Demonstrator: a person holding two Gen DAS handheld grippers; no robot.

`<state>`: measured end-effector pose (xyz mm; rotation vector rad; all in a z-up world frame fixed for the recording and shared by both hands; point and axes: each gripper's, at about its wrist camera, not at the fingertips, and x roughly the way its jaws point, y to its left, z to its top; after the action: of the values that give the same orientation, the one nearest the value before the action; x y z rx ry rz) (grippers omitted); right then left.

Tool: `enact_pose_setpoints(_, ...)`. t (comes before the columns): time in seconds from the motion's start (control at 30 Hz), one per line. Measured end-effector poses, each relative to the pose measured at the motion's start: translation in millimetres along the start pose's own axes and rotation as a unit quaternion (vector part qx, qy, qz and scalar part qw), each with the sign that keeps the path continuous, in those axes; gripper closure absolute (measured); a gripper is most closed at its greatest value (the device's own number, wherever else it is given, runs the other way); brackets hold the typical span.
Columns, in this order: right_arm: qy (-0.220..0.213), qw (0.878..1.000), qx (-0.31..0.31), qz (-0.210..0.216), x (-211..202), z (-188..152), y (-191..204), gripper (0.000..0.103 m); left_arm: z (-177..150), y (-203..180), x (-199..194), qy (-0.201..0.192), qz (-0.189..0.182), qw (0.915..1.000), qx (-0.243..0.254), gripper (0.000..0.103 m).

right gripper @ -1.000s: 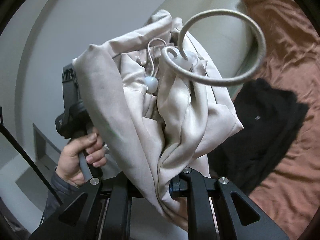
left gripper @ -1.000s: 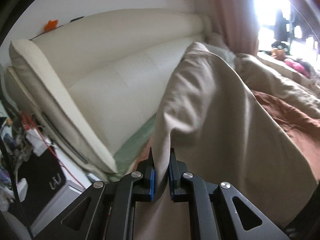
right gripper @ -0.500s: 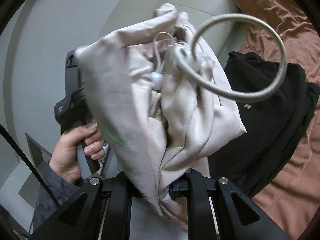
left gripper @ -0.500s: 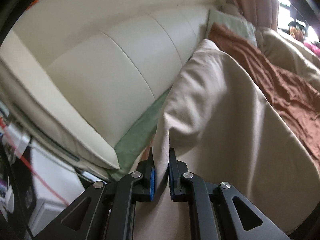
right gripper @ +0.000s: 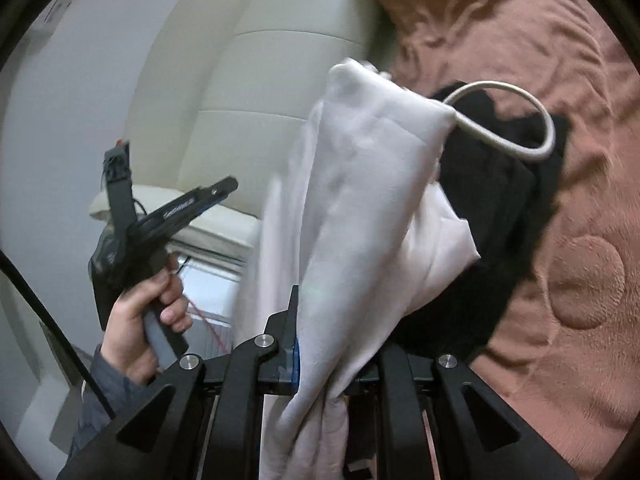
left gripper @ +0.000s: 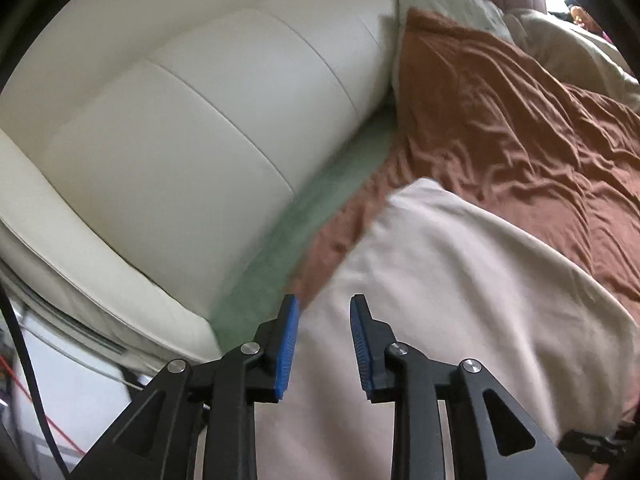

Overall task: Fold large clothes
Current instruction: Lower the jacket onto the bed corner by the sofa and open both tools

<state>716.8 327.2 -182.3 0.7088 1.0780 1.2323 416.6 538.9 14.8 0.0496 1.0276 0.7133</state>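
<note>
Cloth of a beige garment (right gripper: 360, 208) is pinched between the closed fingers of the right gripper (right gripper: 320, 344) and hangs bunched above a black garment (right gripper: 516, 216). The left gripper (left gripper: 324, 344) is seen with jaws spread wide; beige fabric lies beneath them on the brown bedspread (left gripper: 520, 128).

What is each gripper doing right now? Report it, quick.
Left gripper: open, holding nothing; beige garment lies beneath it.
Right gripper: closed on the beige garment.
</note>
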Motion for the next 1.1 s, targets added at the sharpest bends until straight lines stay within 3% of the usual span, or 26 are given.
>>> enact_pose_setpoints(0.23, 0.003, 0.998, -0.044, -0.049, 6.0, 9.4, 42.3, 0.093, -43.6, -12.4, -6.0, 0.011, 0.013, 0.9991, -0.038, 0.074)
enact_pose_setpoints(0.33, -0.001, 0.997, -0.050, -0.063, 9.9, 13.4, 52.8, 0.093, -57.1, -27.7, -2.7, 0.018, 0.040, 0.9990, -0.009, 0.072)
enact_pose_setpoints(0.5, 0.010, 0.994, -0.027, -0.107, 14.3, 16.0, 47.3, 0.086, -75.4, -26.0, -1.8, 0.037, -0.004, 0.9975, -0.060, 0.072)
enact_pose_setpoints(0.53, 0.013, 0.991, -0.042, -0.127, 13.9, 14.3, 49.6, 0.078, -78.8, -25.4, -2.6, 0.038, -0.010, 0.9972, -0.064, 0.071)
enact_pose_setpoints(0.63, -0.006, 0.983, -0.057, -0.173, 7.3, 15.7, 53.6, 0.032, -94.3, -23.0, -7.1, 0.039, -0.032, 0.9949, -0.087, 0.071)
enact_pose_setpoints(0.67, -0.017, 0.980, -0.061, -0.189, 0.9, 16.1, 55.1, 0.030, -99.7, -23.8, -9.1, 0.038, -0.037, 0.9942, -0.093, 0.071)
enact_pose_setpoints(0.83, -0.022, 0.976, -0.058, -0.210, -36.6, 2.2, 66.3, 0.030, -127.9, -30.4, -21.1, 0.034, -0.057, 0.9920, -0.107, 0.070)
enact_pose_setpoints(1.0, -0.020, 0.963, -0.088, -0.255, -62.8, -13.2, 90.0, 0.030, -151.9, -36.2, -36.8, 0.027, -0.073, 0.9891, -0.125, 0.060)
enact_pose_setpoints(1.1, -0.018, 0.961, -0.106, -0.254, -82.2, -26.0, 105.4, 0.030, -164.6, -40.5, -46.4, 0.023, -0.085, 0.9867, -0.137, 0.060)
